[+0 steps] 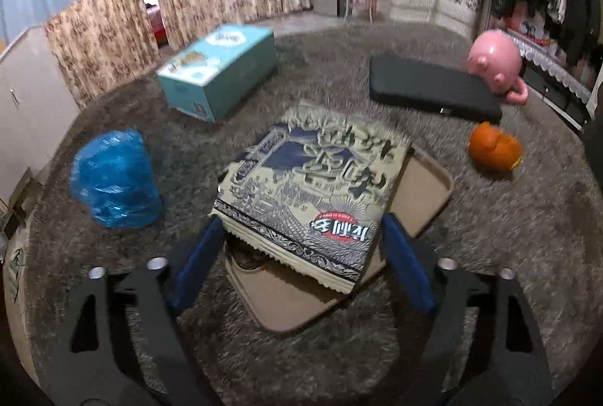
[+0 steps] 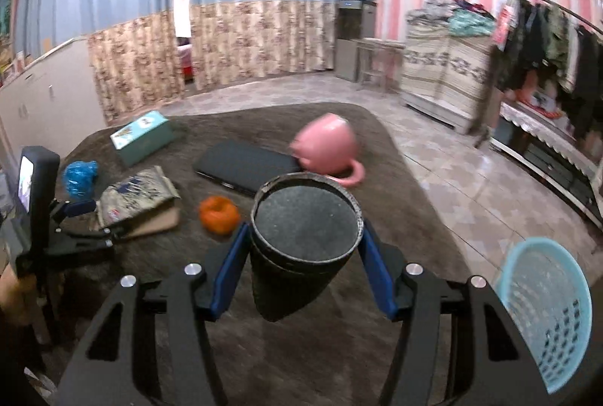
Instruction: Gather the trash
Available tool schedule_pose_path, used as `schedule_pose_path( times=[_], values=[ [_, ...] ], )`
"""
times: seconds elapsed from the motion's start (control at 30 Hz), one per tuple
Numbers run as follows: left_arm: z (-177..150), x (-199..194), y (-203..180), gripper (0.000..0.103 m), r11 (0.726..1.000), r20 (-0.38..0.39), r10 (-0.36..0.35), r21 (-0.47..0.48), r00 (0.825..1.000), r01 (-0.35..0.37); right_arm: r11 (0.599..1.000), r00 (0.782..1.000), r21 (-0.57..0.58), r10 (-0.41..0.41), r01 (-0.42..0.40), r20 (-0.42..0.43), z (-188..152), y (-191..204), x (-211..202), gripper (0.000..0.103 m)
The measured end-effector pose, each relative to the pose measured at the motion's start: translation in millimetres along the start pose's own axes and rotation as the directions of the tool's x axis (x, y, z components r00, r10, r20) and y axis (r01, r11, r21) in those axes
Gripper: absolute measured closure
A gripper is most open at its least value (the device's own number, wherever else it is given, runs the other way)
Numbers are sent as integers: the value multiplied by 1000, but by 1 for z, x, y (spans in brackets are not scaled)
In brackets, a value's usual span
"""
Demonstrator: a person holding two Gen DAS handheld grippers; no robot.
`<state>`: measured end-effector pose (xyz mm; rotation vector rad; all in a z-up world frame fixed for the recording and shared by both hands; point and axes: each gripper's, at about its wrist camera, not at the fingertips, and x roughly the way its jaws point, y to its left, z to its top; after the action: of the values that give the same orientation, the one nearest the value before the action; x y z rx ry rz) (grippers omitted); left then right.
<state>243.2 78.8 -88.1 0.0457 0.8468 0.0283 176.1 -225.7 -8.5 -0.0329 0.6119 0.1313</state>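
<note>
Over at the left edge of the shaggy brown rug [image 1: 490, 225], a crumpled blue plastic bag [image 1: 115, 180] sits by itself. Behind it, toward the far left corner, a teal box [image 1: 218, 70] lies flat. My left gripper [image 1: 301, 248] is spread wide, blue pads on either side of the near end of a printed snack packet [image 1: 316, 187]; I can't tell whether the pads are touching it. The packet lies tilted across a tan tray [image 1: 426, 195] on the middle of the rug, its serrated near edge overhanging the tray. Moving right, a flat black case [image 1: 429, 87] lies toward the far edge, with a pink pig mug [image 1: 493, 63] tipped on its side against the case's right end. Nearer, an orange peel [image 1: 493, 146] rests on the rug, apart from the tray. Now my right gripper [image 2: 303, 248]: its blue pads press both sides of a dark paper cup [image 2: 297, 255], gripped just under the rim and lifted above the rug, mouth facing the lens. Off the rug's right edge, down on the tiled floor [image 2: 463, 165], waits a light blue basket [image 2: 550, 312].
</note>
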Motion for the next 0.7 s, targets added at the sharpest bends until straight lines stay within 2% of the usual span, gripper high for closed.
schedule_pose_path(
  times=[0.03, 0.1, 0.17, 0.3, 0.37, 0.43, 0.5, 0.7],
  values=[
    [0, 2, 2, 32, 1000, -12, -25, -12, 1000, 25, 1000, 1000, 9, -7, 7, 2, -2, -5, -2, 45],
    [0, 0, 6, 46, 999, -6, -34, -33, 999, 34, 999, 1000, 46, -26, 25, 8, -8, -23, -5, 45],
    [1, -3, 8, 54, 998, -8, -55, -43, 998, 55, 996, 1000, 82, -27, 26, 10, -11, -37, -6, 44],
    [2, -13, 4, 71, 997, 35, -77, -24, 996, 78, 994, 999, 94, -51, 49, 17, -13, -50, -5, 45],
    [5, -16, 0, 79, 997, 44, -77, -7, 996, 77, 993, 998, 98, -61, 58, 19, -15, -55, -6, 44],
    [7, -21, -3, 81, 997, 56, -73, -10, 996, 74, 992, 998, 108, -59, 57, 18, -18, -59, -8, 44],
    [11, -21, -4, 95, 996, 56, -83, -11, 995, 84, 992, 998, 111, -64, 62, 19, -18, -61, -9, 44],
    [13, -24, -8, 102, 996, 65, -85, -16, 994, 86, 989, 997, 134, -67, 63, 29, -21, -68, -13, 44]
  ],
)
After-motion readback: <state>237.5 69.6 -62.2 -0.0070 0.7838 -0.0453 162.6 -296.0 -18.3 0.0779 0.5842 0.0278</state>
